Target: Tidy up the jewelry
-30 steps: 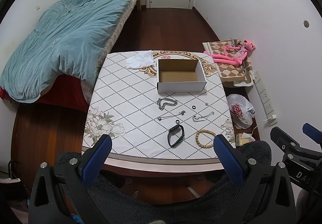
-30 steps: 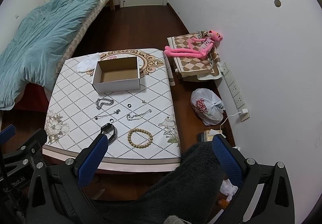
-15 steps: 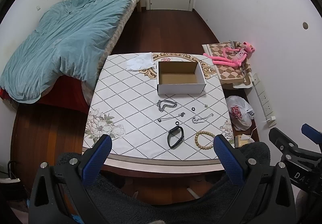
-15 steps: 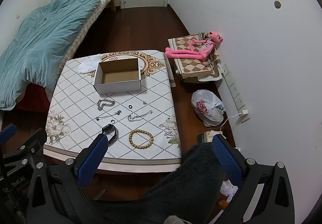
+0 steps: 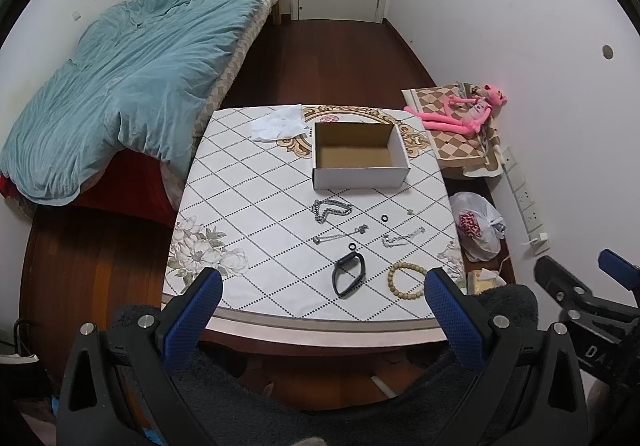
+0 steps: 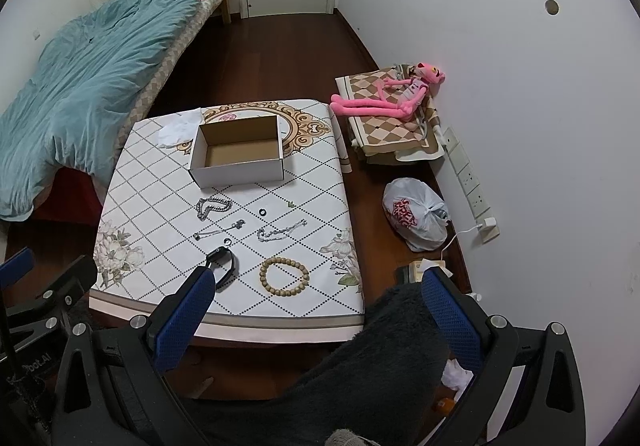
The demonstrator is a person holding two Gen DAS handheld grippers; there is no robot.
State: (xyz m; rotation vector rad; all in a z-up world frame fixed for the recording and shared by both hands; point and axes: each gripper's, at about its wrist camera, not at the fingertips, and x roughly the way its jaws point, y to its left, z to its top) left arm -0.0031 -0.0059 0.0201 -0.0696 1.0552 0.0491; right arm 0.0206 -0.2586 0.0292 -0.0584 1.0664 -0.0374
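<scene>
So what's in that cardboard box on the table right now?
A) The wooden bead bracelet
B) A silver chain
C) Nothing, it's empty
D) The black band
C: the cardboard box shows only its bare brown bottom, while the wooden bead bracelet, the black band and the silver chain all lie on the table in front of it.

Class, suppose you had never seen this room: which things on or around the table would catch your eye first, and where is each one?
First comes the open white cardboard box, empty, at the far middle of the diamond-patterned white table. Nearer lie the loose pieces, notably the wooden bead bracelet and the black band by the near edge. Off the table, the pink plush panther sprawls on a checkered cushion by the right wall.
</scene>
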